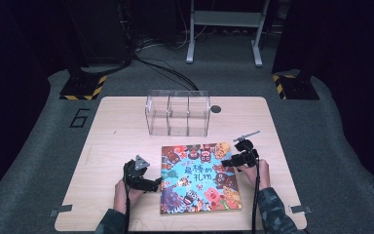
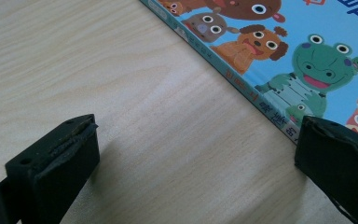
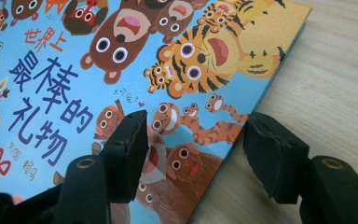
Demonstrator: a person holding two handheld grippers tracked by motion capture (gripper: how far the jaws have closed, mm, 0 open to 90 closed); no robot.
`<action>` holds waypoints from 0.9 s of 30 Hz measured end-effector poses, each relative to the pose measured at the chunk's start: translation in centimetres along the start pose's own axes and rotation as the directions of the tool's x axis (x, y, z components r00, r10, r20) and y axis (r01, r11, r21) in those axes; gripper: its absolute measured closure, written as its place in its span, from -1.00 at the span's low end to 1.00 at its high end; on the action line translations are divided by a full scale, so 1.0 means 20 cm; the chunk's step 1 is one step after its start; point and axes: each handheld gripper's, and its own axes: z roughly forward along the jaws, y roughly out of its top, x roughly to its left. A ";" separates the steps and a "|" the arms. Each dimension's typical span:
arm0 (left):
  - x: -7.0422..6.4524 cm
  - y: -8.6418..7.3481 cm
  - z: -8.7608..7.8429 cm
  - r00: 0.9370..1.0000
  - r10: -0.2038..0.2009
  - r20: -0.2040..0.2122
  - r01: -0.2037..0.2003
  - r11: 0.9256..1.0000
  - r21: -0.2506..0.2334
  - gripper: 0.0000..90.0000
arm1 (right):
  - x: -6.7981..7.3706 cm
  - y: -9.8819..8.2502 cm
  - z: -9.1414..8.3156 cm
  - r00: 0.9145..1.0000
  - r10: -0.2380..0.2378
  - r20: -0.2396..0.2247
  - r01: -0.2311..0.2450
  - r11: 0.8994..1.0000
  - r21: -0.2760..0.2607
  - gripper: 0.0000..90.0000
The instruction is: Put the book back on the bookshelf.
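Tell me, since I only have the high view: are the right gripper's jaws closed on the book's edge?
Observer: No. The right gripper stands open astride that edge, with one jaw over the cover of the book and the other over the table beside it.
Operator: And the left one?
Observer: The left gripper is wide open. One jaw is at the book's spine and the other is over bare wood.

A clear acrylic three-compartment box [image 1: 177, 113] is standing on the pale wooden table [image 1: 117, 141], toward its far edge. A small dark round disc [image 1: 215, 109] is lying just beside the box's right end.
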 end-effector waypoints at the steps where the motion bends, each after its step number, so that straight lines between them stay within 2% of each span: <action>1: 0.00 0.00 0.00 1.000 0.001 0.006 -0.001 1.000 0.008 -1.00 | 0.00 0.00 0.00 1.000 0.000 0.000 0.000 1.000 0.000 -0.12; 7: 0.00 0.00 0.00 1.000 -0.001 0.000 0.001 1.000 -0.001 -1.00 | 0.01 0.02 -0.01 1.000 -0.011 0.016 0.011 1.000 0.009 -0.10; 10: 0.00 0.00 0.00 1.000 0.002 0.007 -0.002 1.000 0.009 -1.00 | 0.02 0.02 -0.03 1.000 -0.016 0.014 0.016 1.000 -0.001 -0.10; 11: 0.00 0.00 0.00 1.000 0.001 0.004 -0.001 1.000 0.006 -1.00 | 0.01 0.03 -0.04 0.999 -0.035 0.016 0.036 0.999 -0.015 -0.09; 15: 0.00 0.00 0.00 1.000 0.001 0.007 -0.001 1.000 0.009 -1.00 | 0.03 0.03 -0.06 0.999 -0.028 0.016 0.028 0.999 -0.015 -0.09; 16: 0.00 0.00 0.00 1.000 0.001 0.006 -0.001 1.000 0.008 -1.00 | 0.03 0.04 -0.07 0.999 -0.048 0.023 0.048 0.999 -0.025 -0.09; 19: 0.00 0.00 0.00 1.000 0.002 0.007 -0.002 1.000 0.009 -1.00 | 0.04 0.04 -0.07 0.998 -0.051 0.026 0.051 0.998 -0.030 -0.09; 20: 0.00 0.00 0.00 1.000 0.002 0.006 -0.002 1.000 0.009 -1.00 | 0.04 0.04 -0.08 0.999 -0.048 0.020 0.048 0.998 -0.033 -0.10; 21: 0.00 0.00 0.00 1.000 0.002 0.007 -0.002 1.000 0.009 -1.00 | 0.04 0.04 -0.09 1.000 -0.025 0.012 0.025 0.999 -0.027 -0.10; 27: 0.00 0.00 0.00 1.000 0.001 0.007 -0.001 1.000 0.009 -1.00 | 0.04 0.06 -0.12 0.999 -0.026 -0.021 0.024 0.998 -0.054 -0.10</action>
